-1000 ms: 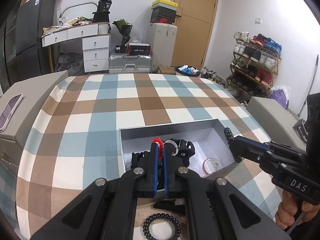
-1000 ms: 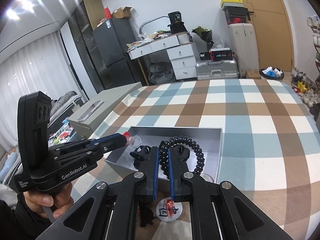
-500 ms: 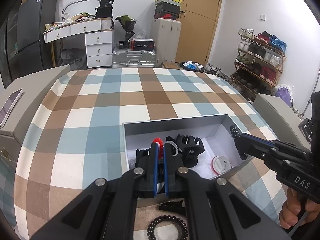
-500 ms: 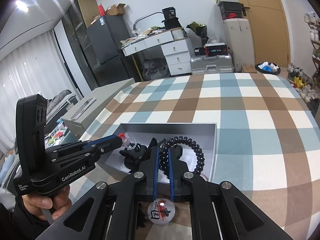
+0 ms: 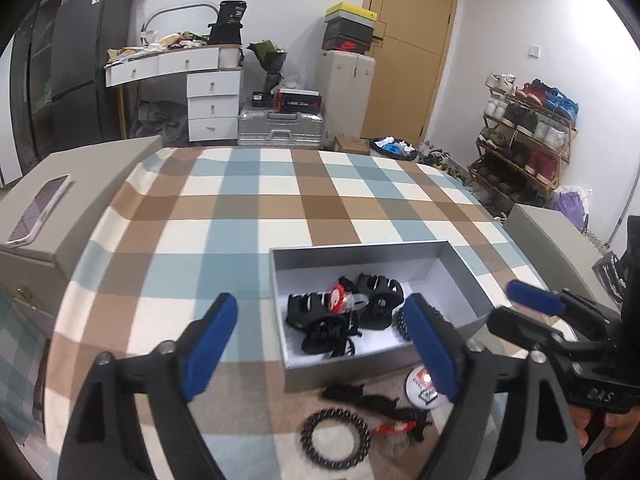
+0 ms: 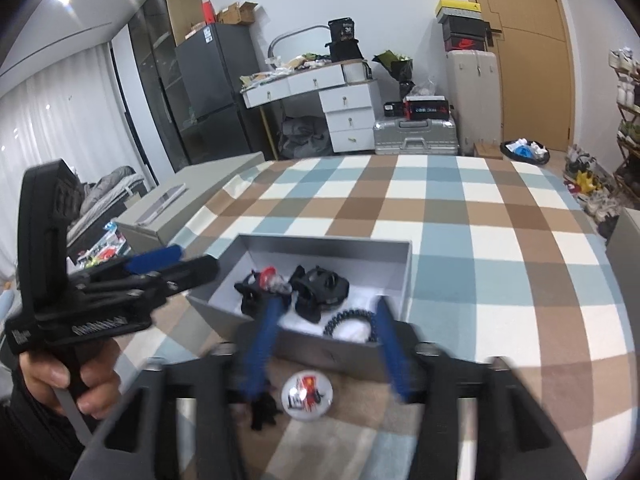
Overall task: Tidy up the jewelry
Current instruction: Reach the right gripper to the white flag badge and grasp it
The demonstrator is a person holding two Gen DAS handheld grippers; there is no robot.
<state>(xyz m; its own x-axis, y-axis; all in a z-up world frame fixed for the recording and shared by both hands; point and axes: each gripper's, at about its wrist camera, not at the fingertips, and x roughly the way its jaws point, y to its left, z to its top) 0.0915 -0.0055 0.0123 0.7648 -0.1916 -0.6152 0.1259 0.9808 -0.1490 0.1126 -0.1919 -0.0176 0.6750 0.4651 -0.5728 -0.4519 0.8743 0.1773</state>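
A grey open box [image 5: 360, 246] sits on the checked cloth. Black hair claws [image 5: 316, 316] and a red-and-clear piece [image 5: 339, 298] lie inside it. My left gripper [image 5: 320, 304] hangs over the box's near left corner. Its jaws are opening wide with nothing between them. My right gripper [image 6: 328, 306] is over the near wall of the box [image 6: 320, 348]. Its blurred jaws are opening, and a black bead bracelet [image 6: 350, 316] lies loose on the box floor between them. A round badge [image 6: 306, 394], a black spiral ring [image 5: 336, 438] and dark clips [image 5: 360, 394] lie on the cloth before the box.
A hand [image 6: 60, 376] holds the left gripper [image 6: 152, 260] at the left of the right wrist view. A phone [image 5: 40, 208] lies on a grey side cabinet at the left. Another grey cabinet [image 5: 548, 240] stands at the right. Drawers, suitcases and a shoe rack line the far walls.
Both grippers went from shut to open. The red-and-clear piece left the left jaws and lies among the claws. The bead bracelet left the right jaws and rests in the box.
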